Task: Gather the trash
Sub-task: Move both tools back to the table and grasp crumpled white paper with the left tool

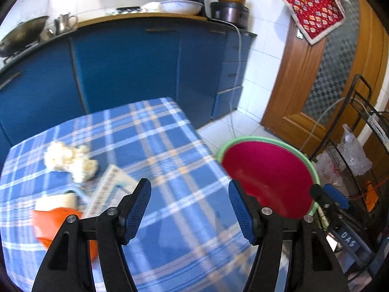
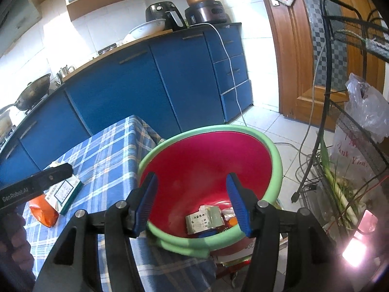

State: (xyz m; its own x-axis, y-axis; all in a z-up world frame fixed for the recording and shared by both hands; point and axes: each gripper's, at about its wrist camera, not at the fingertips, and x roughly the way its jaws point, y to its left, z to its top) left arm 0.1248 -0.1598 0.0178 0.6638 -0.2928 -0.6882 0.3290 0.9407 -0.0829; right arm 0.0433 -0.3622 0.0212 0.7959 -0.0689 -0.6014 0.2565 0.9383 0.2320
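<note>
A red basin with a green rim (image 2: 272,150) stands by the table's right edge; it also shows in the left wrist view (image 1: 305,160). Inside lie a small green-white carton (image 2: 204,221) and other scraps. On the blue plaid tablecloth (image 1: 170,160) lie a crumpled white tissue (image 1: 70,160), a printed box (image 1: 109,192) and an orange wrapper (image 1: 56,223). My left gripper (image 1: 189,206) is open and empty above the cloth, right of the trash. My right gripper (image 2: 192,204) is open and empty above the basin. The box (image 2: 64,192) and wrapper (image 2: 42,211) also show in the right wrist view.
Blue kitchen cabinets (image 1: 136,68) stand behind the table, with a wok (image 1: 22,36), bowl (image 1: 182,6) and cookers on the counter. A wooden door (image 1: 316,85) is at right. A black wire rack (image 2: 345,165) with plastic bags and green onions stands right of the basin.
</note>
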